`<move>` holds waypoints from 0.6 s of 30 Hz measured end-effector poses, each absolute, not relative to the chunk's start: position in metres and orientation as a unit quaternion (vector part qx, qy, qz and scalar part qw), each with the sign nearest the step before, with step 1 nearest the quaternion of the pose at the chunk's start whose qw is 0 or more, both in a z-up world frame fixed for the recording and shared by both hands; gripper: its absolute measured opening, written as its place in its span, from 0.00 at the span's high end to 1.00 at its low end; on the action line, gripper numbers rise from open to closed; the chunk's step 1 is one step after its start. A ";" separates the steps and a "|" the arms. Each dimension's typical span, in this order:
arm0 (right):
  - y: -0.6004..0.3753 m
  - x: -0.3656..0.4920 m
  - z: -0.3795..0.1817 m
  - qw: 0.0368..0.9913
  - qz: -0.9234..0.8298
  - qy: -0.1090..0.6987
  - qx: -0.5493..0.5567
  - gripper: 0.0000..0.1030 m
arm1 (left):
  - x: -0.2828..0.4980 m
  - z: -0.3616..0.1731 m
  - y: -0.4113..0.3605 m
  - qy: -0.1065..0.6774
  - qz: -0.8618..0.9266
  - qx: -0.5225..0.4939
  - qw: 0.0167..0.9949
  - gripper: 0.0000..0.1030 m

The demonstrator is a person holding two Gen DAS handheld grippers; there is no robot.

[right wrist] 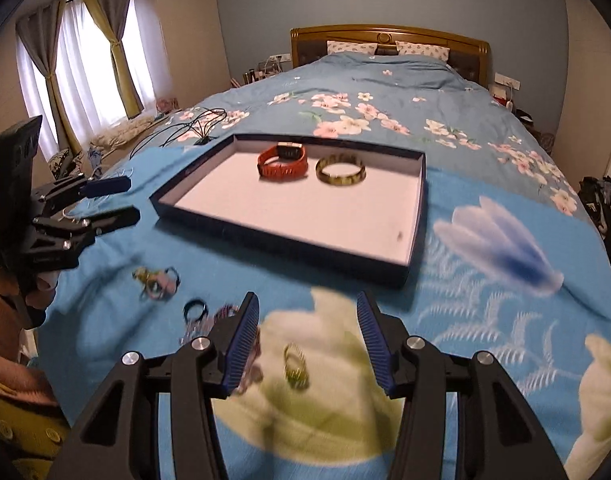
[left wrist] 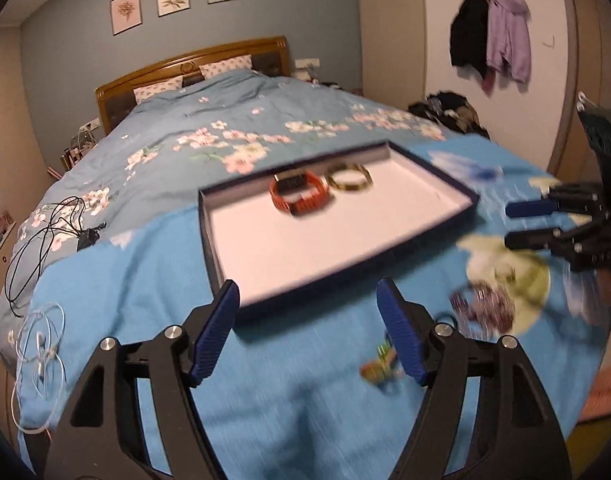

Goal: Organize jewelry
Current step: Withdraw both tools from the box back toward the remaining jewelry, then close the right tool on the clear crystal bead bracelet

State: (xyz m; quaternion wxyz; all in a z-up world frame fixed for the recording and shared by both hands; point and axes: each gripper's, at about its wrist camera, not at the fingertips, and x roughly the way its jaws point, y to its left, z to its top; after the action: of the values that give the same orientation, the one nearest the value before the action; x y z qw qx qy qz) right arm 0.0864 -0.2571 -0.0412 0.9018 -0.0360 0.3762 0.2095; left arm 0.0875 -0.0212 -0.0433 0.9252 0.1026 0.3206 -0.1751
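Both grippers hang over the near end of the bed with nothing between their blue pads: the left gripper (left wrist: 307, 330) spread wide, the right gripper (right wrist: 307, 346) about half open. Farther off, a shallow tray (right wrist: 413, 216) holds a red watch (right wrist: 283, 162) and, right of it, a gold bangle (right wrist: 340, 169). Small rings (right wrist: 295, 366) lie blurred on the blue cloth (right wrist: 485, 264) near the right gripper.

tray (right wrist: 415, 196): matt card, dark rim | bangle (right wrist: 340, 170): glossy | headboard (right wrist: 389, 38): polished wood | blanket (right wrist: 465, 312): soft printed cloth
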 end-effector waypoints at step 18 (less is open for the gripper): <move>-0.225 0.056 -0.057 0.883 0.263 0.385 -0.061 0.61 | 0.045 -0.067 -0.052 0.337 -0.214 0.142 0.905 0.41</move>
State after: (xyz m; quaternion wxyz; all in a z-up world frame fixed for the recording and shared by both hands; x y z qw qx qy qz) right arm 0.0564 -0.2255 -0.0571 0.8825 -0.0610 0.3849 0.2632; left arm 0.0453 -0.0519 -0.0673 0.9055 0.1423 0.3375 -0.2145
